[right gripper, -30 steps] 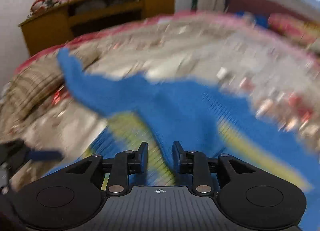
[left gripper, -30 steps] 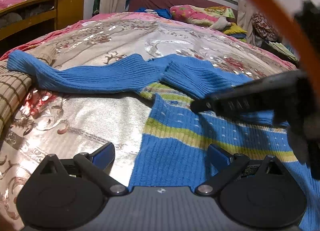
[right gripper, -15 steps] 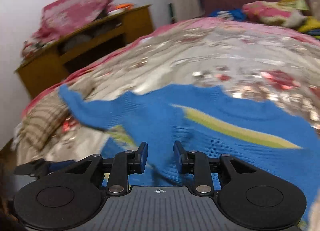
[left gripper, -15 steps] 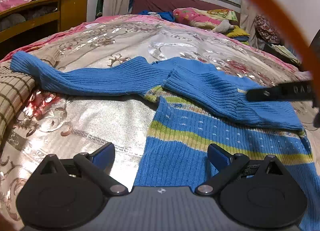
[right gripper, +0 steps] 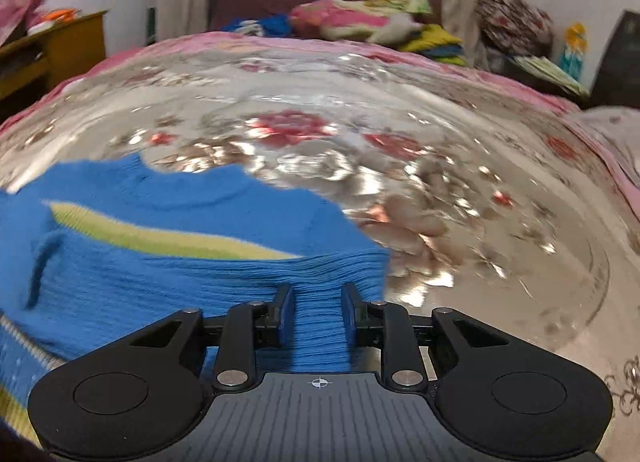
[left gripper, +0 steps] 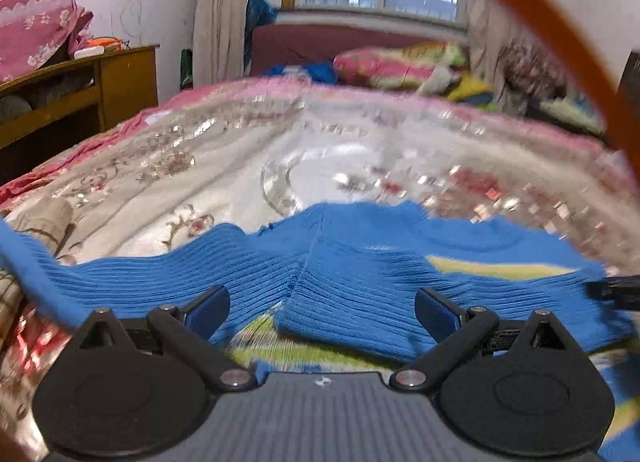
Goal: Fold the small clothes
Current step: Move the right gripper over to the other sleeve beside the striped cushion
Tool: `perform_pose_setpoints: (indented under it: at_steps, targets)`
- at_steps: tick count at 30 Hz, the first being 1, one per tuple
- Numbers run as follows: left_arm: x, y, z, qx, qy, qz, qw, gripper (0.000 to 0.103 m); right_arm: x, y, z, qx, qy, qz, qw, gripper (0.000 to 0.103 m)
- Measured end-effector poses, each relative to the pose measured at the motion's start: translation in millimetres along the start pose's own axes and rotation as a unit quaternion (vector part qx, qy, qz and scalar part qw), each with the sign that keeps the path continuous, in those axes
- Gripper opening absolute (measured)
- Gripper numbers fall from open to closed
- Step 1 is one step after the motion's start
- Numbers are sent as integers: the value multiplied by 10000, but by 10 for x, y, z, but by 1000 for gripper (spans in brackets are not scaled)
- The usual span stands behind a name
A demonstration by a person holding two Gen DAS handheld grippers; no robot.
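Reading the scene from my left side across, I find the left claw [left gripper: 322, 310] with its fingers spread wide and nothing between them, hanging low over the blue sweater [left gripper: 360, 282], which lies on the bed [left gripper: 224, 166]. One sleeve [left gripper: 132, 278] runs out leftward, unfolded; the other sleeve [left gripper: 400, 302] lies folded across the chest. On my right, the right claw [right gripper: 316, 316] has its fingers drawn in on a band of that folded sleeve [right gripper: 318, 326]; knit fills the gap, though I cannot confirm from the blurred picture that both pads press it firmly. I judge the work as early: one sleeve in, one sleeve and the body fold outstanding. Materials: the sweater is ribbed knit, soft and thick, blue with a yellow-green stripe [right gripper: 168, 240] and a rounded neckline; I expect it to drape and stretch under pull. The bed cover is glossy, floral satin, probably slippery beneath the garment.
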State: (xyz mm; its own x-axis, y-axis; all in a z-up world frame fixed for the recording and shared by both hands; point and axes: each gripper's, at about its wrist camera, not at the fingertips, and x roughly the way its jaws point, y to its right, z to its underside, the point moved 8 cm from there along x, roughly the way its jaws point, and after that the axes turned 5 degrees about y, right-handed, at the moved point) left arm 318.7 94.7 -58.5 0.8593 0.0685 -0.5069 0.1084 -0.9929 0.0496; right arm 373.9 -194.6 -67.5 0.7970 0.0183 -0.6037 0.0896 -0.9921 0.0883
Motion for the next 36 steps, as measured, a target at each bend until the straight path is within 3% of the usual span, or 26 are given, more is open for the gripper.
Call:
perform_pose_setpoints:
  at_steps: [2,4,6,8,11,14,18,24,31,36]
  targets:
    - [175,-46,109,118,-338,-227,9991,103,-11,20,5,-14,-15,-28,10000,25]
    - [142,-95,142,75,-222,-105,9997,103,-11,9,8,-143,4,3,9999,29]
    - [87,-143,156,104,-234,-194,9995,103,14,47,11,-138,28,37,9999,41]
    - [60,-181,160,102,-244,-252,9993,103,48,95,-4,73,13,76,9999,44]
    - [19,-221,179,12,-277,-274,9992,103,48,159,-4,505,-59,28,9987,43]
    - [-20,-237,228,-40,-273,-318,9991,103,-66,85,-28,367,36,105,9993,40]
    - [-25,-286,309,-268,-291,-286,9988,103,-294,-92,-73,386,251,-228,9987,40]
    - [-28,-314,333,-396,-395,-184,9983,103,-391,-602,7,16,197,-916,9956,40]
    - [-139,-412,295,-731,-302,-112,9968,103,-354,-823,67,-208,62,-866,9960,41]
    - [-327,-765,190,-1066,-54,-448,9933,103,-507,-941,-10,-333,211,-1012,9941,41]
